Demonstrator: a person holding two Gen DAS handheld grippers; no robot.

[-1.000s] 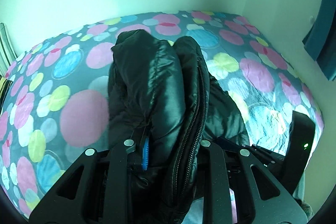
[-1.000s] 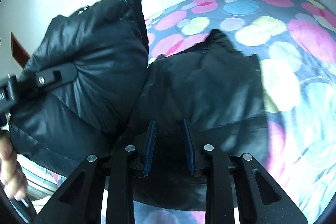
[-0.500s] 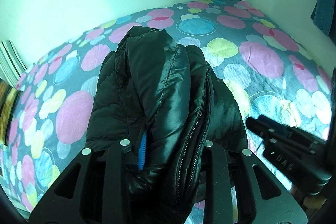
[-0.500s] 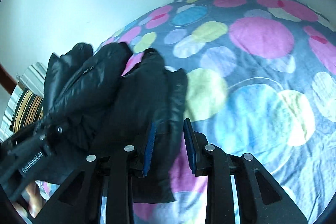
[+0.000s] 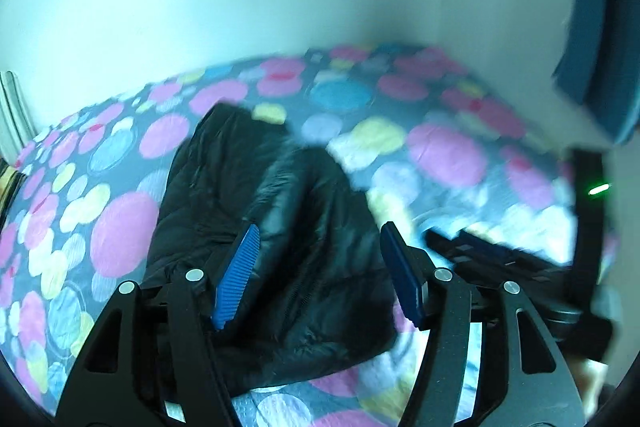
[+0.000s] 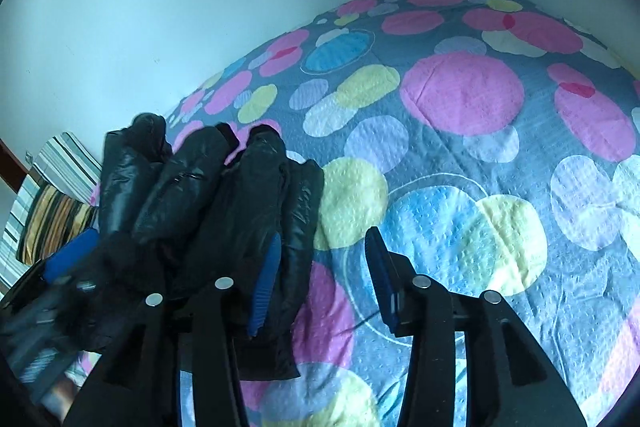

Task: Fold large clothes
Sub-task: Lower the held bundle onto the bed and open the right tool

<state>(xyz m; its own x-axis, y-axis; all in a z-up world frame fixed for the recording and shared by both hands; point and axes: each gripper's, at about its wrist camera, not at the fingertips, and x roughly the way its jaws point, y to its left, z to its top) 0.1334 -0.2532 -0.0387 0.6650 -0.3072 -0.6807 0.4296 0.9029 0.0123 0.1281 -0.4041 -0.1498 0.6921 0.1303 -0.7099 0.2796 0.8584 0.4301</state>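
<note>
1. The black puffer jacket (image 5: 272,247) lay bunched in a long folded bundle on the bed (image 6: 460,95), whose cover was printed with pink, blue and yellow circles. In the left wrist view it ran from centre frame out toward 11 o'clock.
2. The left gripper (image 5: 316,271) stood with its jaws apart; they had just been opening. The jacket sat in line between the blue pads (image 5: 236,279), but neither pad pressed on it: released, not held.
3. The right gripper (image 6: 320,279) was likewise apart, jaws just opened. Its left pad sat just beside the jacket's near edge; only bedcover showed in the gap between the fingers. Nothing gripped.
4. In the right wrist view the jacket (image 6: 224,211) filled the 8 to 9 o'clock side, with the left gripper's blue pad visible at 9 o'clock and blurred.
5. A striped pillow (image 6: 52,211) lay at the bed's far left edge, behind the jacket.
6. Judgement on progress: a fold looked to have been laid down and let go. The bundle was lumpy, layers standing up in ridges, not flat.
7. Likely left: pressing or smoothing the layers, possibly one more fold to shorten it. Whether the sleeves were tucked in could not be told.
</note>
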